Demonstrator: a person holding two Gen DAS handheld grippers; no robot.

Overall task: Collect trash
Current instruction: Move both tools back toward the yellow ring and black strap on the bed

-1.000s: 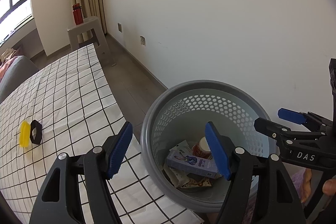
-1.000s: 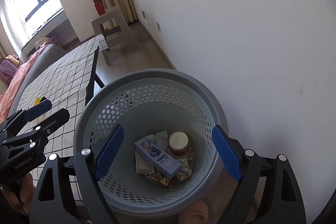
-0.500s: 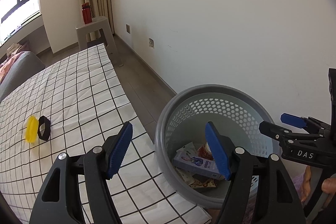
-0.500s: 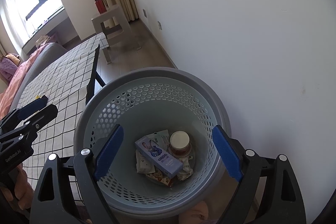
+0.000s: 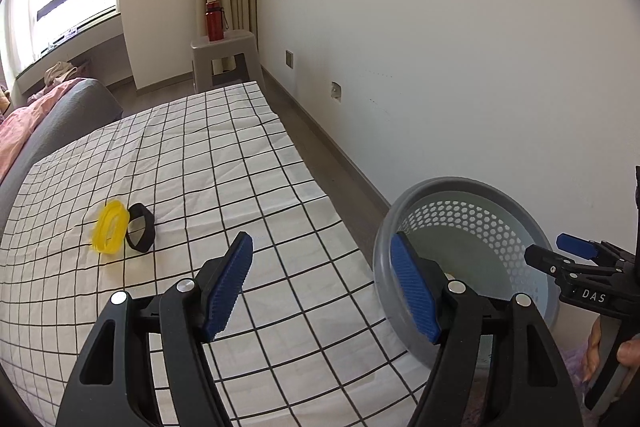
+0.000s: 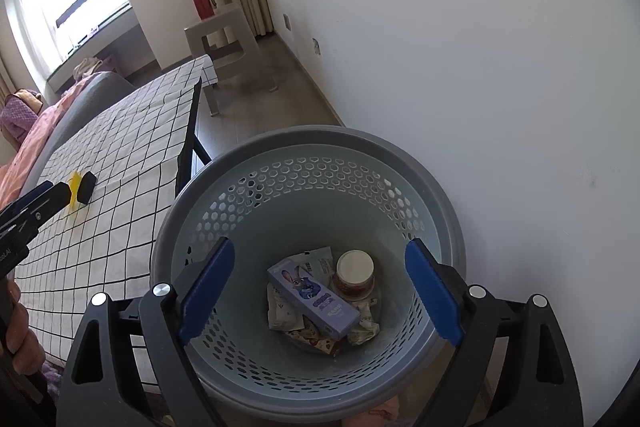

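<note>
A grey perforated waste basket (image 6: 448, 203) stands on the floor beside the table; it also shows in the left wrist view (image 5: 448, 187). Inside lie a purple carton (image 6: 312, 297), a small jar with a white lid (image 6: 354, 269) and several wrappers (image 6: 282, 311). My right gripper (image 6: 318, 291) is open and empty above the basket. My left gripper (image 5: 320, 287) is open and empty over the table's right edge. A yellow lid (image 5: 109, 226) and a black ring-shaped piece (image 5: 140, 233) lie side by side on the checked tablecloth (image 5: 208, 163), far left of my left gripper.
A grey stool (image 5: 222, 57) with a red bottle (image 5: 215, 21) stands past the table's far end, near the curtain. A white wall (image 5: 440, 27) runs along the right. A sofa with pink bedding (image 5: 24, 123) lies left of the table.
My left gripper has swung left, away from the basket and over the tablecloth, bringing the yellow lid and black piece more into view. The right gripper has stayed over the basket.
</note>
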